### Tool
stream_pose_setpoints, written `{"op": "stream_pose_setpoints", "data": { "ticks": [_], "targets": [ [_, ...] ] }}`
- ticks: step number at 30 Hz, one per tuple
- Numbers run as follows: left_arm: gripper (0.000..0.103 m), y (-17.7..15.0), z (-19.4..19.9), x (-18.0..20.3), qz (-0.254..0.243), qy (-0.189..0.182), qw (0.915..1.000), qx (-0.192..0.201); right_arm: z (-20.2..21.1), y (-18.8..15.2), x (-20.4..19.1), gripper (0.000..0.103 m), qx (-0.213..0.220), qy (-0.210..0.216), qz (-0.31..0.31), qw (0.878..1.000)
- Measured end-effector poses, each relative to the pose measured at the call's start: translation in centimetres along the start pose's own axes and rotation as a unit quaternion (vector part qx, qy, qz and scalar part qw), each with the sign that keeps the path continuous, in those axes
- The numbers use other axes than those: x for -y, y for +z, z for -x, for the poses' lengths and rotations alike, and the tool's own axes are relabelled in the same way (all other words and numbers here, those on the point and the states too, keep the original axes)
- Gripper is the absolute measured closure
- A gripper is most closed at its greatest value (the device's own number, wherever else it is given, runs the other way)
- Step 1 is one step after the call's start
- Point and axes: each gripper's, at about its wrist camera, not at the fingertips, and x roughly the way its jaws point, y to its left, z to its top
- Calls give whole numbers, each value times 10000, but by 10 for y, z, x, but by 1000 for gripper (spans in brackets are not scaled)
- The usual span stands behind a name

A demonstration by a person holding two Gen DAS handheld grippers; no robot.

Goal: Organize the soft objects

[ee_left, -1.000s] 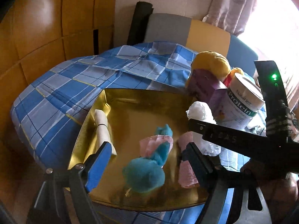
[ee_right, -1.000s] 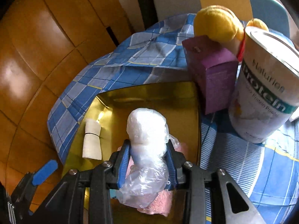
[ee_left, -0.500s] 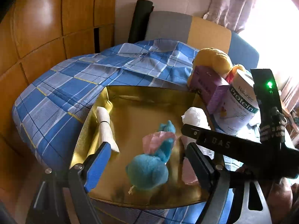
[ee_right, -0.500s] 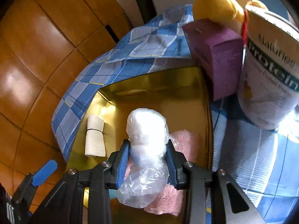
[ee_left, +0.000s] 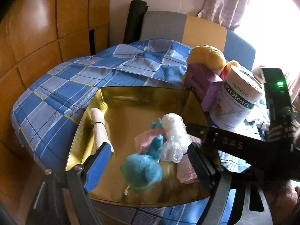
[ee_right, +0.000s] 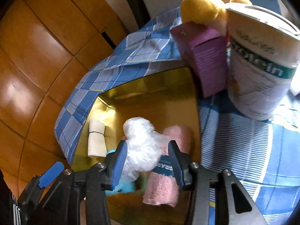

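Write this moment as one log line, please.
right gripper: open around bag | bag: over tray | left gripper: open, empty, over tray

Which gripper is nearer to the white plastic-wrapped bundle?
Right. The right gripper has the white plastic-wrapped bundle between its fingers; the left gripper is open beside it, above the blue plush.

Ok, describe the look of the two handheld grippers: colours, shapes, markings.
Both grippers, left gripper and right gripper, are black angular frames with silver bolts and ribbed blue pads. The right one's body bears white lettering and a green light.
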Motion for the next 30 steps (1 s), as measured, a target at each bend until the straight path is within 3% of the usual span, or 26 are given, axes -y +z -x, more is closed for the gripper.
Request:
{"op": "stream_pose_setpoints", "data": {
  "ticks": [6, 18, 30],
  "targets": [
    [19, -2, 3, 7, -92, -54, 9999, 9, 26, -6, -2, 58, 470, -449, 312, 9974],
    [19, -8, 10, 36, -531, -265, 9982, 44, 76, -28, 16, 57, 1152, -1422, 667, 9809],
    [16, -15, 10, 67, -950, -502, 9942, -61, 120, -33, 72, 57, 1428, -1959, 189, 9700]
  ]
}}
